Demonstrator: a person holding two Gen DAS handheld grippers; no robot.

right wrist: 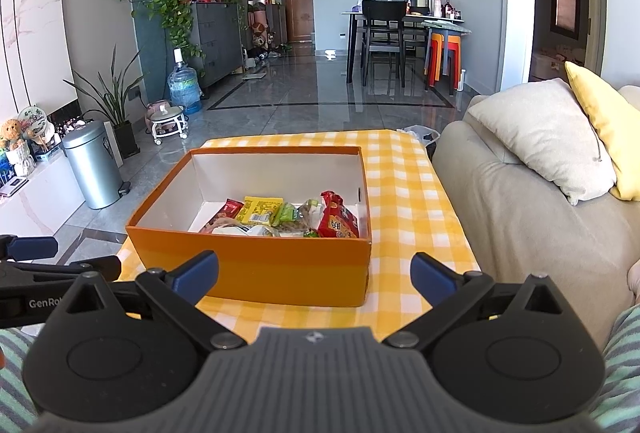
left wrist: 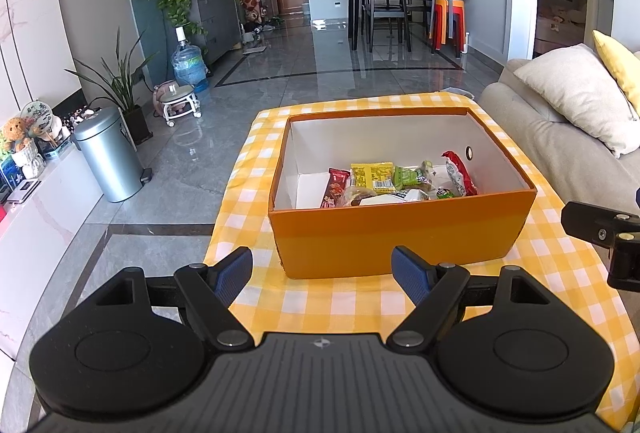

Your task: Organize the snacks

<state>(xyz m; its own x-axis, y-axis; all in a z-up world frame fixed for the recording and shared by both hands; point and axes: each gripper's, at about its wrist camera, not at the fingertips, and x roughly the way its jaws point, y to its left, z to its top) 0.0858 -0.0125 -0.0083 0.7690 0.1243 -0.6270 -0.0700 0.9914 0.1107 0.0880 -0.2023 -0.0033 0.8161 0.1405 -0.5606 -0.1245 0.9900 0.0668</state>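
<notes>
1. The yellow checked tablecloth (left wrist: 360,305) spreads under and ahead of both claws. No loose snack shows on it in either view, so the sorting looks close to done, or else the next packet lies out of frame.
2. The orange box (left wrist: 400,233) sits just ahead of the left gripper (left wrist: 322,275) and ahead-left of the right gripper (right wrist: 314,273). Both claws stand wide apart and hold nothing.
3. The snacks lie heaped in the near-right part of the box: a red packet (right wrist: 338,221), a yellow packet (left wrist: 374,175), a brown bar (left wrist: 336,187) and a green packet (left wrist: 406,177). The far-left floor of the box is bare.
4. To tidy well, I would come in over the near wall from above, pinch one packet by its flat edge, and lay it on the bare floor.
5. The near wall hides the lower heap, so its count is uncertain. Labels are too small to read, and a pale wrapper (right wrist: 240,231) is only half seen.
</notes>
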